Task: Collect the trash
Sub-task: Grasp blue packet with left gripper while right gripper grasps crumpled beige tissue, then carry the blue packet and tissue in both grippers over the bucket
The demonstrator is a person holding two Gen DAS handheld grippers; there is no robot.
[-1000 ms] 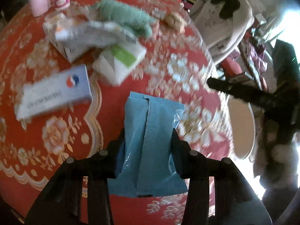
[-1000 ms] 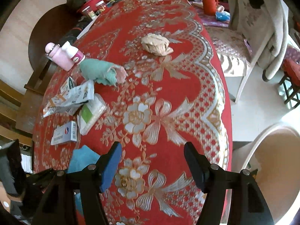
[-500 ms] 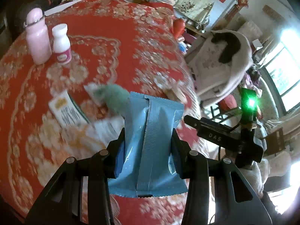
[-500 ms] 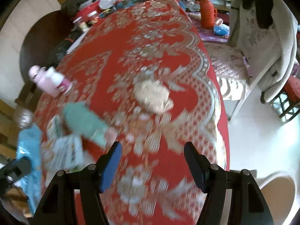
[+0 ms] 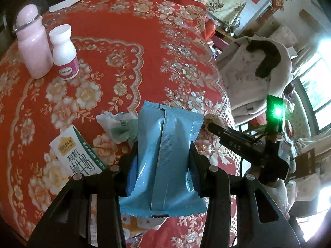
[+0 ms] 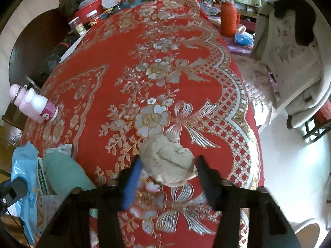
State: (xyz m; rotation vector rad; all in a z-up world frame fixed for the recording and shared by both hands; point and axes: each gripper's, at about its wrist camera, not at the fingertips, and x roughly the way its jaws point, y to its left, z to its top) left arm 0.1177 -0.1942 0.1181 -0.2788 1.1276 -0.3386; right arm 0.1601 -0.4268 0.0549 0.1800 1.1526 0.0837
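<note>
Two claws are working over the red desk (image 6: pixel 186 66): the left claw (image 5: pixel 163 161) is gripping a blue wrapper (image 5: pixel 165 161), while the right claw (image 6: pixel 168 172) is closing around a crumpled beige paper wad (image 6: pixel 167 161) (near the desk's right edge, open cloth beyond).

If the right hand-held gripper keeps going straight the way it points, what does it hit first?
Most likely the crumpled beige paper wad, already between the closing fingers of the right hand-held gripper; the pads look not yet pressed on it. Right beneath it lies the red tablecloth.
</note>
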